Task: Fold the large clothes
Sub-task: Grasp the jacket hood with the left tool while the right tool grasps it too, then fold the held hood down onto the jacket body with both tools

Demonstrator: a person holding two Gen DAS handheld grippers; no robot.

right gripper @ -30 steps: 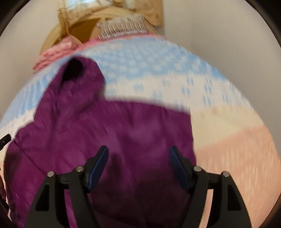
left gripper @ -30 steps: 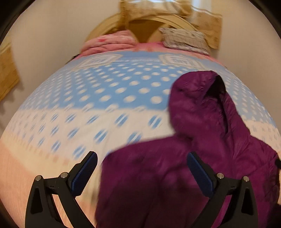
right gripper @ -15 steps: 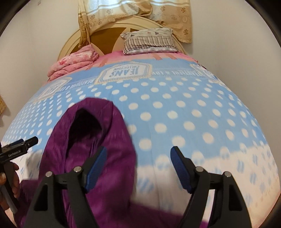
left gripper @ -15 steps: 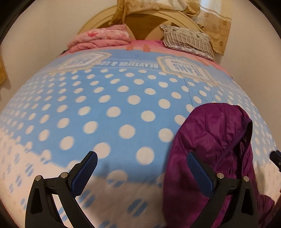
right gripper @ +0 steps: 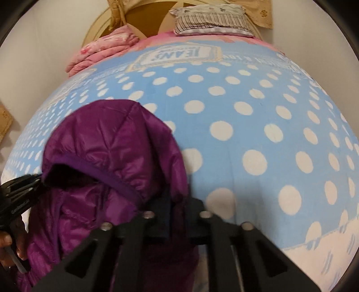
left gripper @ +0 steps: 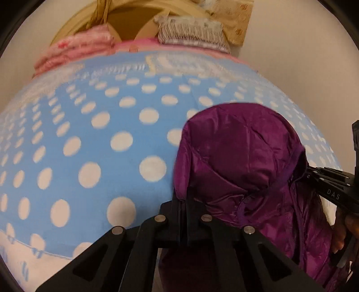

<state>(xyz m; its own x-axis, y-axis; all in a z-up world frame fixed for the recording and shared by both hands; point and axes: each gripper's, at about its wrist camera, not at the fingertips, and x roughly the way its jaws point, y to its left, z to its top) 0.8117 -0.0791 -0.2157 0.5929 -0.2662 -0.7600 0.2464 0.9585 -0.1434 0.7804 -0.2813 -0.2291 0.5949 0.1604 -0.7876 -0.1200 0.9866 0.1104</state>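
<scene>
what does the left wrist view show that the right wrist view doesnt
Only the left wrist view shows the hood's closed outer shell, with the right hand-held gripper entering at the frame's right edge. Only the right wrist view shows the hood's dark opening, readable "JEANS" lettering, and the left hand-held gripper at its left edge. Both show the purple jacket on the polka-dot blanket, the pink bedding and striped pillow.

Polka-dot bed (right gripper: 258,125), purple jacket (right gripper: 116,143), pink quilt (right gripper: 105,51), striped pillow (right gripper: 211,20)
</scene>
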